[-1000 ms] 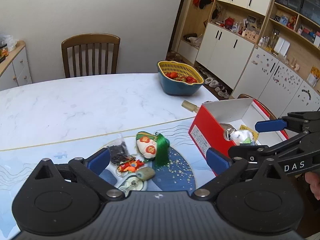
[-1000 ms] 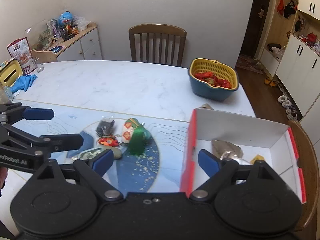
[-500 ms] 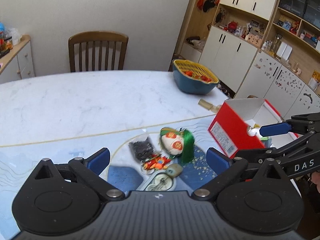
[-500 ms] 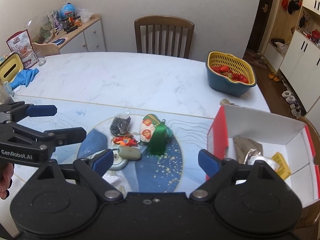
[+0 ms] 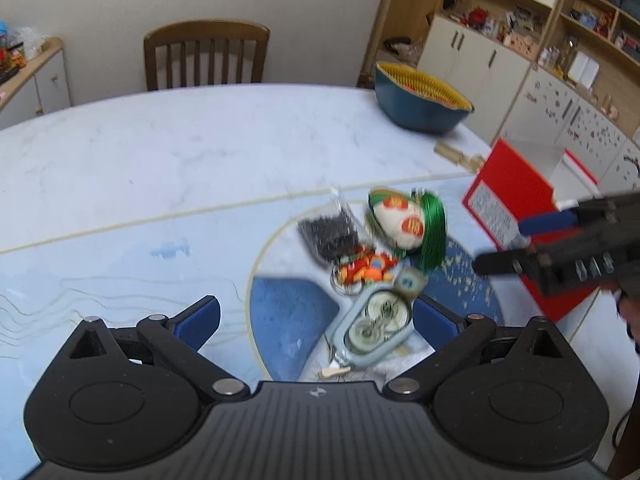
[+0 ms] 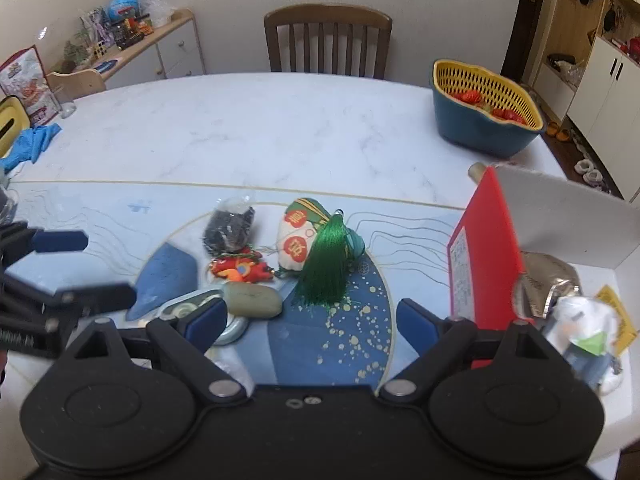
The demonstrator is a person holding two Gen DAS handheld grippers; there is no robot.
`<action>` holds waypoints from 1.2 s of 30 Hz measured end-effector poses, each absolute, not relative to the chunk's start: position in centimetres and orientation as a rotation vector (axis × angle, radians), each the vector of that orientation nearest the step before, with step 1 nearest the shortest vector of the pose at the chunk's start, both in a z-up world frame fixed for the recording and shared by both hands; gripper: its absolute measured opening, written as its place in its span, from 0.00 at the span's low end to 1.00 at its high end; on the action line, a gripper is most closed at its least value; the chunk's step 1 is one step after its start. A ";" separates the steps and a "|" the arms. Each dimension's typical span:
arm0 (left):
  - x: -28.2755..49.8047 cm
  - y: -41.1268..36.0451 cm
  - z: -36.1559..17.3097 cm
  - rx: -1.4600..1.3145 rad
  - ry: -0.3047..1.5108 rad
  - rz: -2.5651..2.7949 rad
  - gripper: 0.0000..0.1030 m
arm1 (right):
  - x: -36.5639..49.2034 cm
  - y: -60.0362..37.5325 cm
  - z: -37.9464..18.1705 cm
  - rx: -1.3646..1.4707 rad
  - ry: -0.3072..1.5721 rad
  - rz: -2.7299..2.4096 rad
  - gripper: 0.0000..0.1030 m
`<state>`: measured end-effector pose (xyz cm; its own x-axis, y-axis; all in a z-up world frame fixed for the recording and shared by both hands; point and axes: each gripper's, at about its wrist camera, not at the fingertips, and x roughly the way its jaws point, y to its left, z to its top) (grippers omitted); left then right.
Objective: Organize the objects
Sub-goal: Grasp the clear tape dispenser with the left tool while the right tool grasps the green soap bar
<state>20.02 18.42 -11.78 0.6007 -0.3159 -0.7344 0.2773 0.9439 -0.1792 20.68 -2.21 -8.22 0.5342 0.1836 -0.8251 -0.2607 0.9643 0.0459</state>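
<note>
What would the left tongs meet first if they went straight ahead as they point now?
Probably the grey case lying between the open left tongs, low on the mat. Past it lie the red charm and green tassel. Depth is uncertain.

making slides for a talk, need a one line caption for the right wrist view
Open right tool above trinkets on a blue mat, green tassel in the middle, red box at right.

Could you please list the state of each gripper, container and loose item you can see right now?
Left gripper: jaws open, empty.
Right gripper: jaws open, empty.
Red box: open, several items inside.
Basket: upright, holding red things.
Green-tasselled sachet: lying on the mat.
Black bag: lying beside the sachet.
</note>
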 end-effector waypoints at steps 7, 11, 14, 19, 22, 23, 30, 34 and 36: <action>18.9 16.2 -13.1 0.031 0.861 -0.449 1.00 | 22.9 -2.0 -9.8 -0.036 1.007 0.304 0.83; 19.4 15.4 -14.0 0.053 0.859 -0.451 0.98 | 22.9 -0.6 -10.7 -0.029 1.034 0.370 0.77; 20.3 15.4 -14.4 0.030 0.879 -0.462 0.86 | 23.1 0.2 -11.7 -0.011 1.062 0.392 0.72; 21.1 15.2 -15.0 0.045 0.892 -0.486 0.73 | 23.6 0.3 -12.9 0.061 1.103 0.400 0.63; 21.3 14.9 -15.3 0.052 0.902 -0.507 0.66 | 24.1 0.0 -13.3 0.104 1.120 0.399 0.58; 21.4 14.8 -15.4 0.055 0.904 -0.510 0.65 | 24.2 -0.1 -13.4 0.115 1.122 0.400 0.57; 21.5 14.1 -15.4 0.074 0.904 -0.543 0.54 | 24.6 -0.4 -13.7 0.156 1.123 0.411 0.48; 21.5 14.1 -15.1 0.062 0.914 -0.543 0.46 | 24.5 -0.5 -13.6 0.152 1.118 0.409 0.47; 21.4 14.0 -14.8 0.068 0.909 -0.542 0.36 | 24.3 -0.6 -13.3 0.146 1.109 0.401 0.47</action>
<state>21.42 14.02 -14.83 0.4903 -0.4174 -0.7651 0.4739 0.8644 -0.1679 24.30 -0.57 -13.31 0.3832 0.3850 -0.8396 -0.2408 0.9192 0.3116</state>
